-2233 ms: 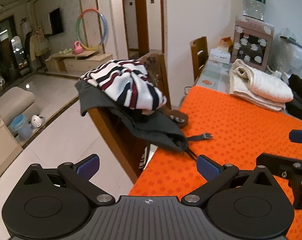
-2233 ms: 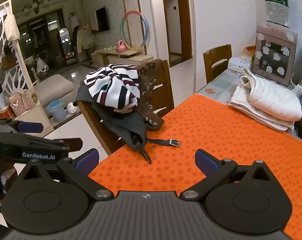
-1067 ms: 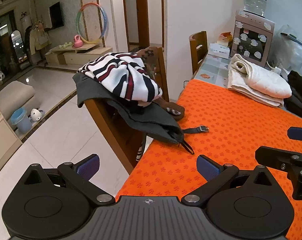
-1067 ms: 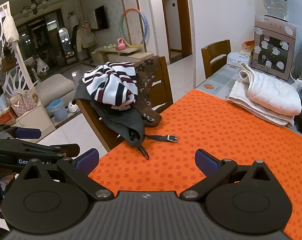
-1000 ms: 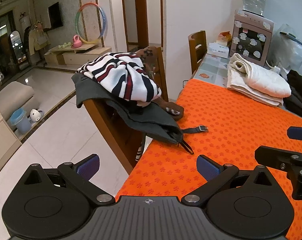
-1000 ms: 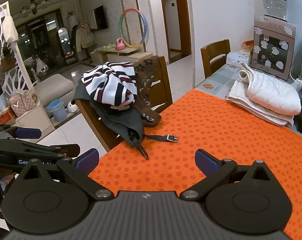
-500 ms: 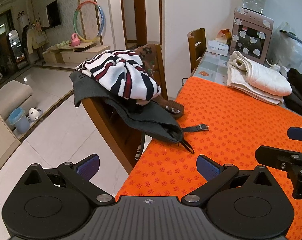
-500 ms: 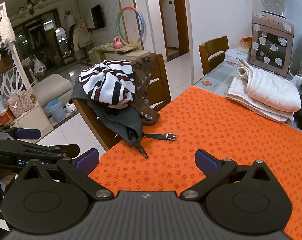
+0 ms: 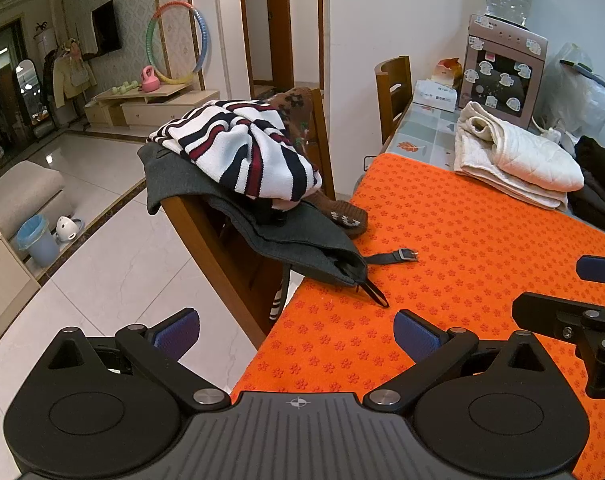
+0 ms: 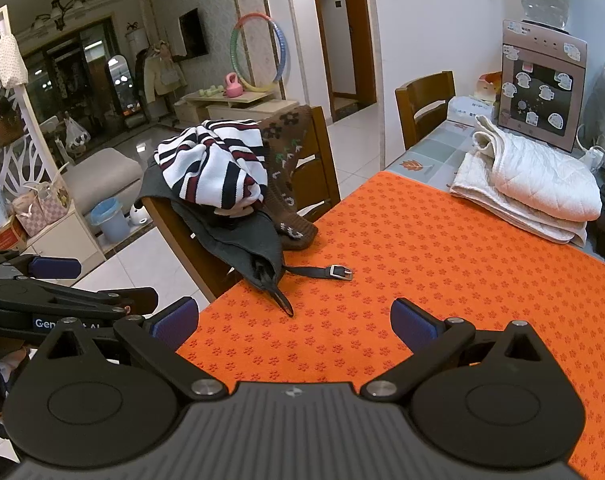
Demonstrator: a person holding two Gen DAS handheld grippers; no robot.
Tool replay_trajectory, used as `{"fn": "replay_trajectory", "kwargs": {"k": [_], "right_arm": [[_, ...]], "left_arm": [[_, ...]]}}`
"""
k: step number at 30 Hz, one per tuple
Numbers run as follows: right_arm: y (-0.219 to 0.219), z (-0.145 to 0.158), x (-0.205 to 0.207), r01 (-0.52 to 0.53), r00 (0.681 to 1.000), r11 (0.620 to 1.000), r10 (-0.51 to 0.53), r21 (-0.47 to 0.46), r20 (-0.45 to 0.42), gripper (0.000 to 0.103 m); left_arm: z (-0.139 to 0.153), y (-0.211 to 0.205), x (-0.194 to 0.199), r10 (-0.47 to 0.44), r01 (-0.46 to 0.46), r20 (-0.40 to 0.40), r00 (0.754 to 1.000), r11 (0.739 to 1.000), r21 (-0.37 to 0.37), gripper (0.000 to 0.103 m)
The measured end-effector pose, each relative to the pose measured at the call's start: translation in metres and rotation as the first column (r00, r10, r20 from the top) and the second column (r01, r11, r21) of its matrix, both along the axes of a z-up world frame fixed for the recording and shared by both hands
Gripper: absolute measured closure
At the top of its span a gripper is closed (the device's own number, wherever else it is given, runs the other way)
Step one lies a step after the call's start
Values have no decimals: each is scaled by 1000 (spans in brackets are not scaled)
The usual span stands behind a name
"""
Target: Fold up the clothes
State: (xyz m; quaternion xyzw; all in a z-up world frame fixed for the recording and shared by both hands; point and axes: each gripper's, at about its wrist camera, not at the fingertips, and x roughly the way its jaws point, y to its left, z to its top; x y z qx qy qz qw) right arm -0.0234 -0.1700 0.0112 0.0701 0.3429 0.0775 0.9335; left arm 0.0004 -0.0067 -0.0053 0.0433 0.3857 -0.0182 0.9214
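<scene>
1. pulling back slightly, both claws, left (image 9: 296, 330) and right (image 10: 294, 322), stay spread and empty.
2. clothes (image 9: 238, 156) sit heaped on the chair (image 9: 206, 236), spilling onto the tabletop (image 9: 462, 248); folding hasn't begun.

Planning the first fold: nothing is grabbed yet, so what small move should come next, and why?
Probably reach the left hand-held gripper forward to the striped sweater. It lies on top of the pile on the chair, and both hand-held grippers are open and empty.
</scene>
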Motion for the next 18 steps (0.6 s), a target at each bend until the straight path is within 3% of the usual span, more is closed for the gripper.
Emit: {"fn": "replay_trajectory", "kwargs": {"k": [18], "right_arm": [[-1,0,-4,12,1000,1000,-12,5,0,0]], "left_arm": [[-1,2,-1,-21,21,-3,1000,1000,-11,0]]}}
